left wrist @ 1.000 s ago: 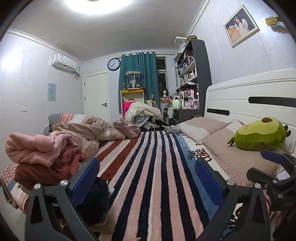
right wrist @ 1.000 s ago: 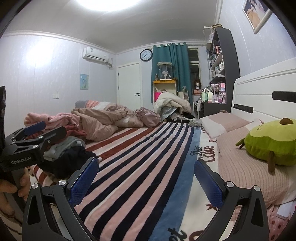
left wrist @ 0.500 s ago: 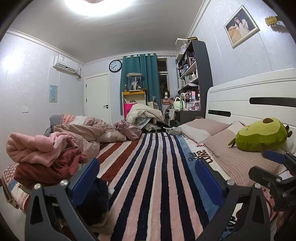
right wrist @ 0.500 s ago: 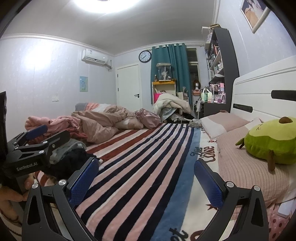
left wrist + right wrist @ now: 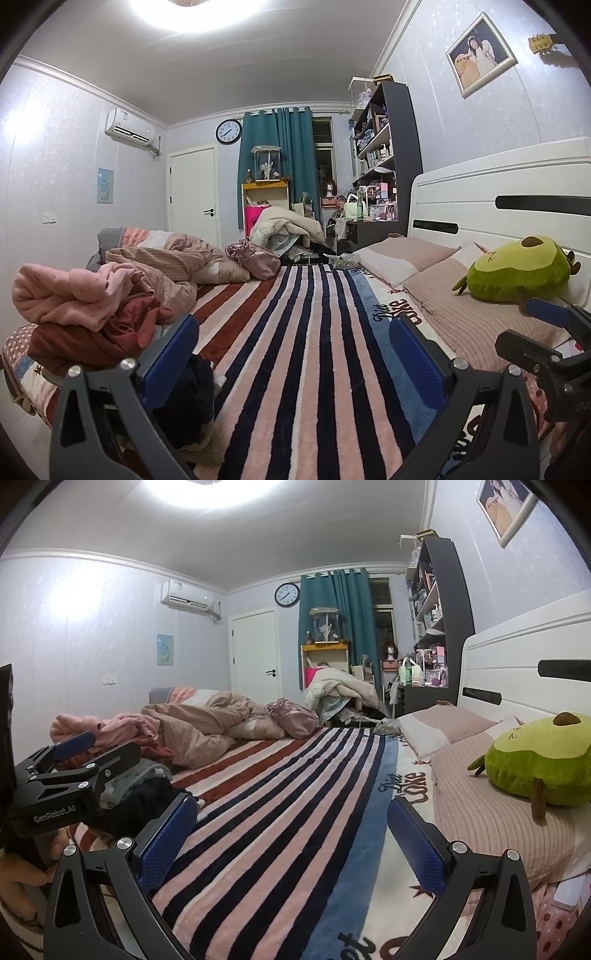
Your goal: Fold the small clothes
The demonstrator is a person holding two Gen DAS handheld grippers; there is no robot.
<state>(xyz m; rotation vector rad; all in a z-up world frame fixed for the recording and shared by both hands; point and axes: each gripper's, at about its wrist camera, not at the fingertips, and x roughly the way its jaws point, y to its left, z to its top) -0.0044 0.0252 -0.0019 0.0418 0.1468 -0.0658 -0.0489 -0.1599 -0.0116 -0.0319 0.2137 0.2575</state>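
On striped blanket [image 5: 306, 350], one clothes pile [image 5: 85, 314], two pillows [image 5: 402, 258], two grippers [image 5: 295, 358] jaws apart

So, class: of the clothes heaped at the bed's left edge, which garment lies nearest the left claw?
The dark navy garment, right beside the left claw, below the maroon garment and the pink garment on top.

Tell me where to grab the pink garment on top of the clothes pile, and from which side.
Take the pink garment at the rolled fold that bulges up along its near top edge. It lies crumpled on the red one, so that raised ridge is the easiest part to pinch. Probably bring the open left claw in from above and the striped blanket side, where nothing blocks it.
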